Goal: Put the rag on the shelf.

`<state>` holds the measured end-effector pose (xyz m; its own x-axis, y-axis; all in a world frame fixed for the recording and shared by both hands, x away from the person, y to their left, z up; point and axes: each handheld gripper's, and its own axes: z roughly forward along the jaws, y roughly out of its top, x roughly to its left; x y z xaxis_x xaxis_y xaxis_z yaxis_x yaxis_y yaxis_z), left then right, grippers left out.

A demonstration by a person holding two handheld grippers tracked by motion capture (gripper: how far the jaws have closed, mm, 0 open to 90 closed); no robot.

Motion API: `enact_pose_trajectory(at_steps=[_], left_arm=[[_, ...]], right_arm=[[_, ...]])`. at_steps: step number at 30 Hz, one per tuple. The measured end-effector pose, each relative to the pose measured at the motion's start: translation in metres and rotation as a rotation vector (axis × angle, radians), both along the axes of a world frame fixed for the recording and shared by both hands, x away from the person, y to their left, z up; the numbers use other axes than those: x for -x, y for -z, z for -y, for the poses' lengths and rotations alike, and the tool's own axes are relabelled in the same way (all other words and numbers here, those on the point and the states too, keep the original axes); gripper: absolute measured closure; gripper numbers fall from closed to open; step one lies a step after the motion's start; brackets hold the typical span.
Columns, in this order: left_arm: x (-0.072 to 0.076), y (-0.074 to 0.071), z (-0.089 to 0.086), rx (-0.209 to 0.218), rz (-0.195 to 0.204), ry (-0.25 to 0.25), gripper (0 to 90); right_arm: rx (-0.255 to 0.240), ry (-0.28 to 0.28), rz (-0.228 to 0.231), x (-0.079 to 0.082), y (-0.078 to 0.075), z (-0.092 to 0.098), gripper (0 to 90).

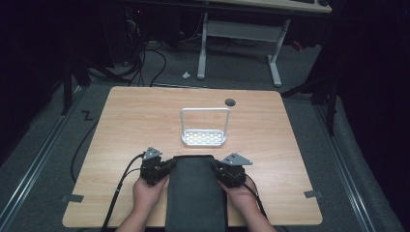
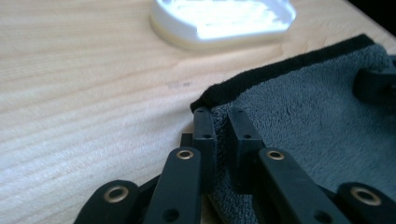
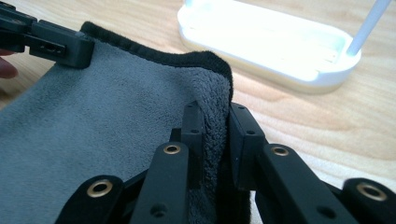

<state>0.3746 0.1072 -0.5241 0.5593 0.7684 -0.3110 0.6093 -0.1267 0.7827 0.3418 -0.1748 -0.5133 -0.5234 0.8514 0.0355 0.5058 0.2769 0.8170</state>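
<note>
So far, both far corners of towel (image 1: 196, 191) are pinched: left gripper (image 2: 219, 135) and right gripper (image 3: 215, 135) each clamp folded cloth. Towel lies flat at near table (image 1: 145, 116) edge, rack (image 1: 204, 137) just beyond. Lifting and hanging likely remain.

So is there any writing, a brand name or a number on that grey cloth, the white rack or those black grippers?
None can be read.
Grey towel: plain pile with a black hem, no tag or label showing.
White rack: bare, its base overexposed in both gripper views.
Left gripper and right gripper: black jaws with brass rivets and small holes, no markings.
Table: wood grain and a dark round cap, no lettering.
</note>
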Motion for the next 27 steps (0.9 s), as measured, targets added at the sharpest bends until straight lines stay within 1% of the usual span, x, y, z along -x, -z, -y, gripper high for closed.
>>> enact_pose_trajectory(at_steps=[2, 3, 6, 7, 11, 14, 18, 20, 25, 27], left_arm=[[0.003, -0.006, 0.001, 0.017, 0.023, -0.014, 83.5], [0.003, -0.008, 0.001, 0.020, 0.033, -0.015, 83.7], [0.005, -0.017, 0.002, 0.021, 0.066, -0.019, 84.0], [0.005, -0.021, 0.003, 0.028, 0.076, -0.018, 84.1], [0.004, -0.035, 0.004, 0.055, 0.105, -0.018, 84.5], [0.004, -0.048, 0.006, 0.058, 0.145, -0.011, 84.5], [0.005, -0.062, 0.009, 0.060, 0.185, -0.006, 84.5], [0.005, -0.068, 0.011, 0.059, 0.198, -0.004, 84.5], [0.003, -0.082, 0.012, 0.077, 0.227, -0.006, 84.5], [0.003, -0.090, 0.013, 0.076, 0.245, -0.005, 84.5]], right_arm=[[-0.011, 0.002, 0.009, 0.002, -0.004, 0.000, 78.7], [-0.021, 0.007, 0.006, 0.002, -0.006, 0.000, 78.7], [-0.024, 0.011, 0.031, 0.004, -0.012, 0.001, 78.8], [-0.030, 0.017, 0.036, 0.005, -0.014, 0.001, 78.8], [-0.015, 0.016, 0.092, 0.006, -0.028, -0.001, 78.8], [-0.012, 0.022, 0.119, 0.007, -0.036, -0.001, 78.9], [-0.020, 0.030, 0.148, 0.007, -0.049, 0.000, 78.8], [-0.020, 0.032, 0.161, 0.007, -0.053, 0.001, 78.8], [-0.021, 0.040, 0.195, 0.004, -0.066, 0.002, 78.8], [-0.027, 0.043, 0.207, 0.002, -0.071, 0.002, 78.8]])
